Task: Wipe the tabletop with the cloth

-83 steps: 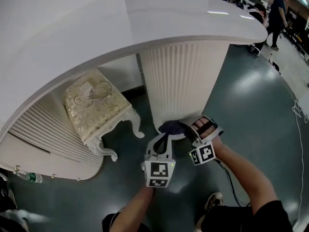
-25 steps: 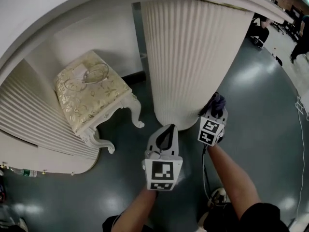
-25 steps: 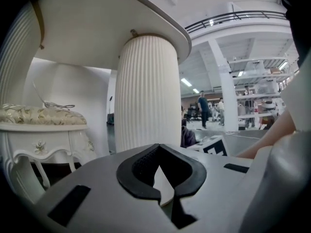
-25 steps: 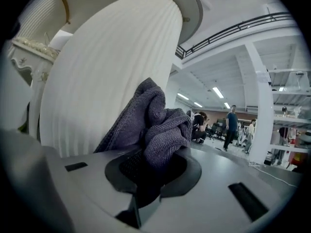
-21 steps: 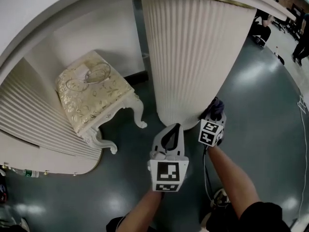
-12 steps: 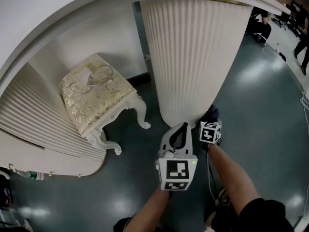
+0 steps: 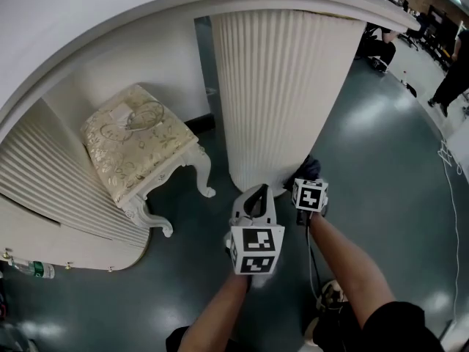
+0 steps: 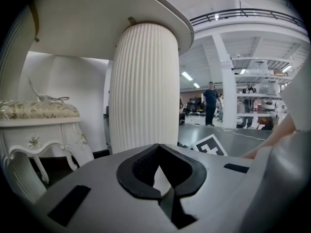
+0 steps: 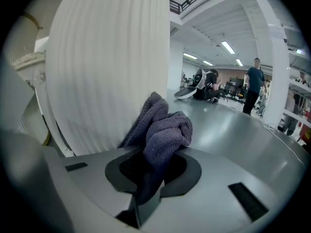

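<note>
The cloth (image 9: 163, 130) is grey-purple, with a knitted, bumpy look. It is bunched into a soft lump with folds. It sits in the right gripper (image 9: 153, 168), whose jaws are squeezed on it. The lump sticks up past the jaws, and its lower end goes down between them, where it cannot be seen. In the head view only a small dark bit of the cloth (image 7: 311, 168) shows, because the gripper's marker cube covers the rest.

The cloth is low down, right by the bottom of the big white ribbed column (image 7: 278, 101). It is hard to tell if it touches the column.

The left gripper (image 7: 256, 195) is just beside the right one. Its jaws are together at the tips, with nothing held between them.

The white tabletop (image 7: 110, 20) is high above both grippers, and the picture edge cuts it off. A white stool (image 7: 135, 149) with a gold flowery cushion stands to the left on the dark shiny floor (image 7: 381, 167). A person (image 9: 253, 84) stands far off and is too small to see well.
</note>
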Demonstrator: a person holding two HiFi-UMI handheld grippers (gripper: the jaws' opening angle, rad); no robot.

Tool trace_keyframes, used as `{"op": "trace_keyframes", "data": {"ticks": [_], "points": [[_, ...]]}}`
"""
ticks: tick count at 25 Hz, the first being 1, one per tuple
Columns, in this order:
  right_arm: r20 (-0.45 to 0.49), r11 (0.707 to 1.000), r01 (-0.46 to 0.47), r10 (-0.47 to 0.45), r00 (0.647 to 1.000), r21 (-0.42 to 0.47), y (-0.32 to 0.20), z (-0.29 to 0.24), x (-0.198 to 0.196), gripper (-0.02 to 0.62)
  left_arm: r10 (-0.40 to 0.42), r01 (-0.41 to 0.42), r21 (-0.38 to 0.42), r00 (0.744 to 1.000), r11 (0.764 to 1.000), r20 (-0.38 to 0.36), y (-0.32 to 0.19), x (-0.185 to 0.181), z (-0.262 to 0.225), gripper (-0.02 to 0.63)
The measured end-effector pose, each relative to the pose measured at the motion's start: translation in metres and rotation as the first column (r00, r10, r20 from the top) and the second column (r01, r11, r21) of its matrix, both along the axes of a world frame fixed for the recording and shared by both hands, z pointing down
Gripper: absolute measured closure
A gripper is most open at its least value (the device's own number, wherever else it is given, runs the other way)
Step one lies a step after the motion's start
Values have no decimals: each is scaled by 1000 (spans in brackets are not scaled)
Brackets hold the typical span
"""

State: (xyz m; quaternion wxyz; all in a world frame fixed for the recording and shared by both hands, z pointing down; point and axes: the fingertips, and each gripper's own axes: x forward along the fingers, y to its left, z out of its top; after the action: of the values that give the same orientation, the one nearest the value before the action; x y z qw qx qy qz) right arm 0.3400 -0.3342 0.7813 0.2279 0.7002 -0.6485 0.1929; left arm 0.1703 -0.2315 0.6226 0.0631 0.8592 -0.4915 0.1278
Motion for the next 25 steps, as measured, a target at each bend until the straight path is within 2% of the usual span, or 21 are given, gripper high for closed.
{"op": "trace_keyframes", "data": {"ticks": [5,8,13,17,22,25], "points": [[-59,985,30,-20,998,172,-5,-86,5,551,31,-31,22,999,999,-28,0,10,-20,598],[-100,959,71,-45,994,274,-6,-148,3,551,51,-48,50,998,998,-47,-1,15,-32,598],[-183,881,152,-75,980,449,0,-258,2,551,81,-77,95,996,992,-41,3,24,-49,598],[-243,818,221,-103,964,531,5,-330,2,551,105,-100,120,994,988,-39,9,35,-60,598],[-181,773,226,-146,973,593,3,-382,-5,551,94,-84,152,994,985,-61,14,32,-90,598],[-99,749,210,-191,977,628,13,-404,-2,551,92,-77,169,992,983,-86,14,38,-120,598]]}}
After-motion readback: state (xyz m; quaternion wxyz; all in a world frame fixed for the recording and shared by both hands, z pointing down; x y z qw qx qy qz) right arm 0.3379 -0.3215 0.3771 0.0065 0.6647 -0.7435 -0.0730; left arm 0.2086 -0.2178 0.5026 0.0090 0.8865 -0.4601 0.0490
